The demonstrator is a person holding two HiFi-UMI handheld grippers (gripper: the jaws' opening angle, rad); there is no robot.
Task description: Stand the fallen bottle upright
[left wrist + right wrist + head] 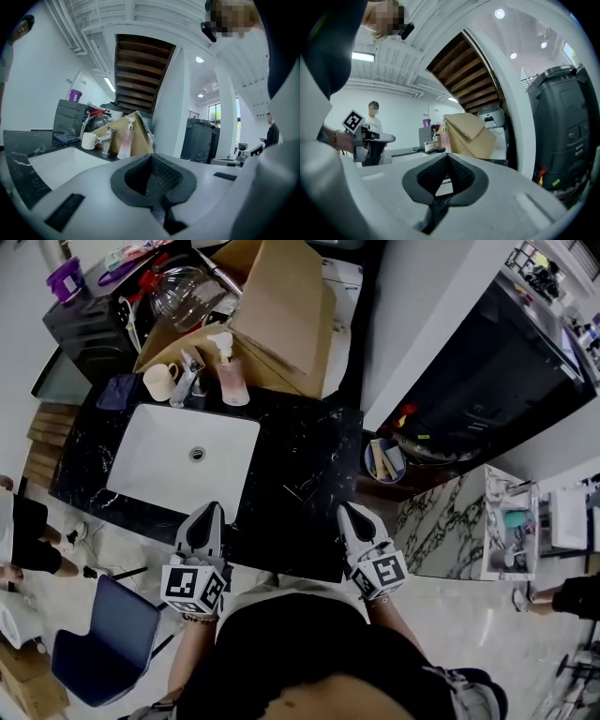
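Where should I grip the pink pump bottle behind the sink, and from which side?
Probably the straight middle of the pump bottle, below the narrow pump, coming level from the front across the sink. It stands upright, the cardboard box blocks the back and the tap crowds its left.

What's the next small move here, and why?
Probably just draw both grippers back, with no new grasp. The bottle already seems to stand upright behind the sink, beside the faucet. The left gripper and right gripper are both shut and empty at the near edge of the counter.
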